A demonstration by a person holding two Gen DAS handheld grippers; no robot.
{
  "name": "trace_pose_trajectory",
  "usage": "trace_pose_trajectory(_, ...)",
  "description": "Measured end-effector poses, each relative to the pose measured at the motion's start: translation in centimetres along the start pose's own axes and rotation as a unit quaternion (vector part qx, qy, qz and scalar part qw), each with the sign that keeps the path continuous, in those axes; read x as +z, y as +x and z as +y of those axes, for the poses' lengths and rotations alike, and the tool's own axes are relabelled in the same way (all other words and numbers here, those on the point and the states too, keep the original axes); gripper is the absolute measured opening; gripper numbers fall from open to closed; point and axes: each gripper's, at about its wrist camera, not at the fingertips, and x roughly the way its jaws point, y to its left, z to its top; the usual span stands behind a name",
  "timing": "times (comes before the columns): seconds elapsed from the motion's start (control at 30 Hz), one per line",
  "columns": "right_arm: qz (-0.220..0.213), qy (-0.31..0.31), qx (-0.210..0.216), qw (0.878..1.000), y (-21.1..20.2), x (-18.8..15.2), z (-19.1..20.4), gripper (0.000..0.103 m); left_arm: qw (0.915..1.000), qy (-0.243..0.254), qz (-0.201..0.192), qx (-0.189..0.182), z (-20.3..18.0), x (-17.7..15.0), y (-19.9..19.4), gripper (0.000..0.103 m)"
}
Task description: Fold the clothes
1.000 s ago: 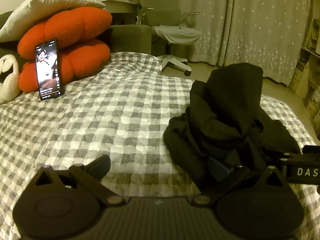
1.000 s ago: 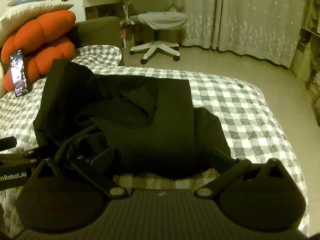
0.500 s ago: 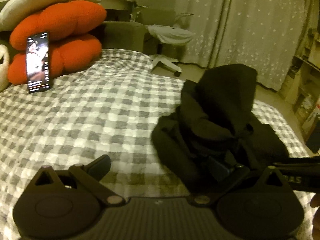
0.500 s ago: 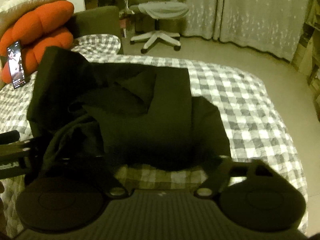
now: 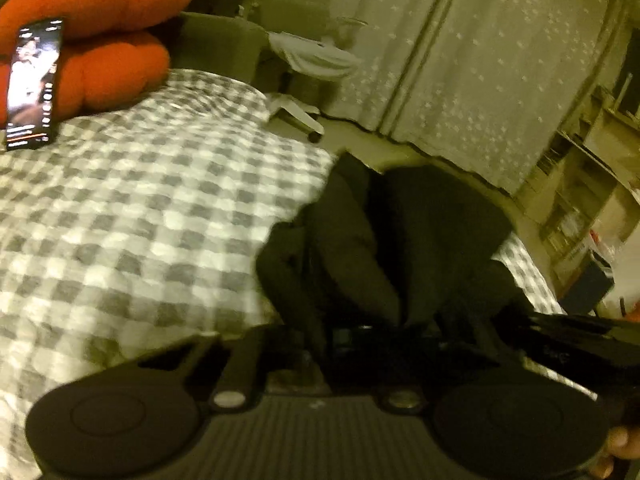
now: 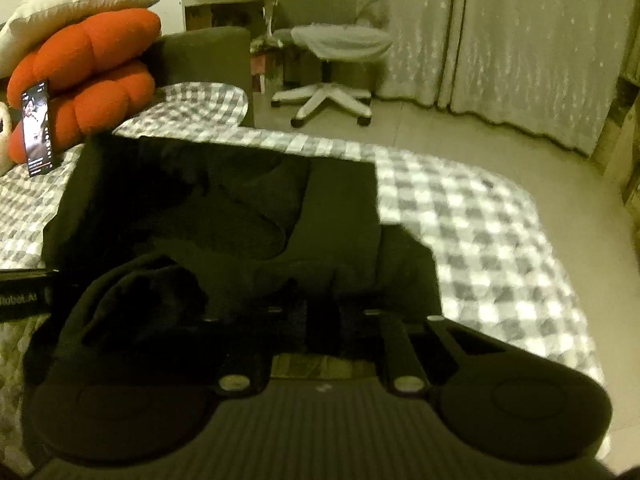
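A crumpled black garment lies bunched on the grey-and-white checked bedspread. In the left wrist view my left gripper is shut on the garment's near edge, with the fingertips lost in dark cloth and motion blur. The right wrist view shows the same garment spread wider, and my right gripper is shut on its near hem. The other tool's black body shows at the edge of each view, right and left.
Orange cushions and a propped phone sit at the head of the bed. A swivel chair stands on the floor before the curtains. Shelves line the right wall. The bed's edge drops off at right.
Both grippers, wide open a second ago, have closed on the garment's near edge. The left view has swung and tilted, and is now blurred by motion.
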Motion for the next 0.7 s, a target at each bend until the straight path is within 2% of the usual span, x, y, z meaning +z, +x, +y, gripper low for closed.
trace_pose_trajectory(0.13, -0.036, -0.002, -0.021, 0.999, -1.3, 0.4, -0.7, 0.013, 0.9997, -0.013, -0.012, -0.014, 0.9, 0.9, -0.3, 0.007)
trace_pose_trajectory(0.3, -0.084, 0.012, -0.031, 0.996, -4.7, 0.4, -1.8, 0.011, 0.9957, -0.032, -0.084, -0.025, 3.6, 3.2, -3.9, 0.006)
trace_pose_trajectory(0.4, -0.125, 0.016, -0.04, 0.991, -7.3, 0.8, -2.2, 0.011, 0.9888, -0.033, -0.136, -0.052, 4.2, 4.2, -6.4, 0.005)
trace_pose_trajectory(0.5, -0.175, 0.032, -0.007, 0.984, -10.4, 1.0, -2.6, 0.011, 0.9793, -0.018, -0.186, -0.079, 4.0, 4.8, -8.8, 0.005)
trace_pose_trajectory(0.57, -0.194, 0.04, 0.015, 0.98, -12.1, 1.0, -3.0, 0.012, 0.9746, 0.001, -0.202, -0.097, 3.6, 4.7, -9.4, 0.005)
trace_pose_trajectory(0.63, -0.18, 0.028, 0.027, 0.983, -12.2, 1.0, -3.2, 0.014, 0.9783, 0.003, -0.186, -0.092, 3.7, 4.8, -8.5, 0.01)
trace_pose_trajectory(0.7, -0.15, 0.028, 0.02, 0.988, -10.6, 0.7, -3.7, 0.019, 0.9848, -0.007, -0.156, -0.075, 4.1, 5.0, -7.0, 0.034)
